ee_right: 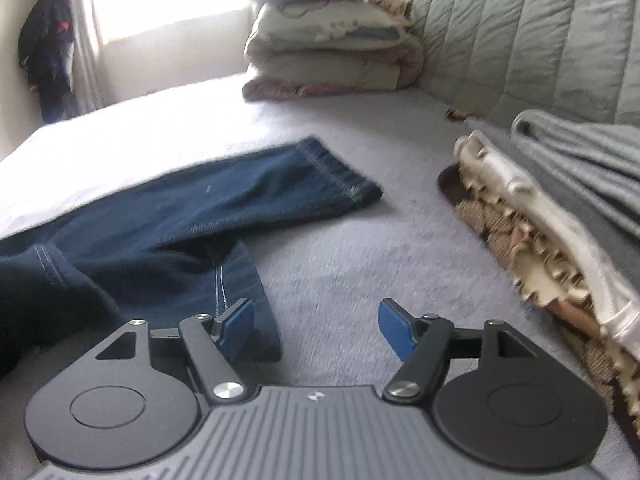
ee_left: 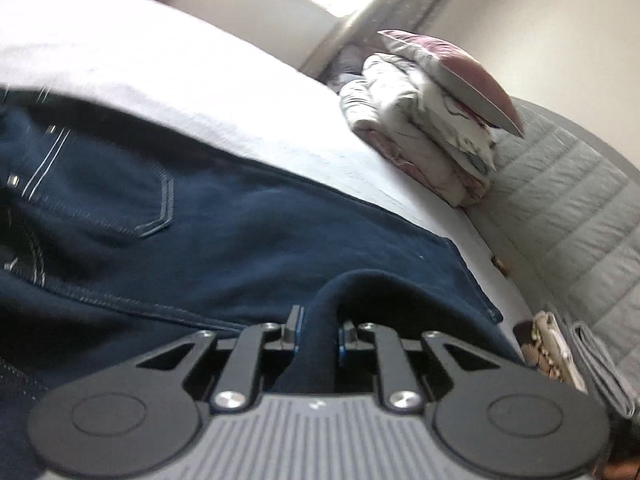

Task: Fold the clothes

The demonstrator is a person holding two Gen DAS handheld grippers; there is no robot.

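Pinching a fold of the dark jeans (ee_left: 240, 216) spread across the bed (ee_right: 360, 264), the left gripper (ee_left: 319, 330) should lift slowly; the right gripper (ee_right: 316, 330) hovers with jaws apart, empty, beside a leg hem.

Seen from the right wrist, bare bedspread (ee_right: 340, 248) lies open from 12 to 1 o'clock. Jeans (ee_right: 224, 204) fill 9 to 11, folded clothes (ee_right: 532, 236) crowd 2 to 3, and stacked pillows (ee_right: 328, 48) close off 12.
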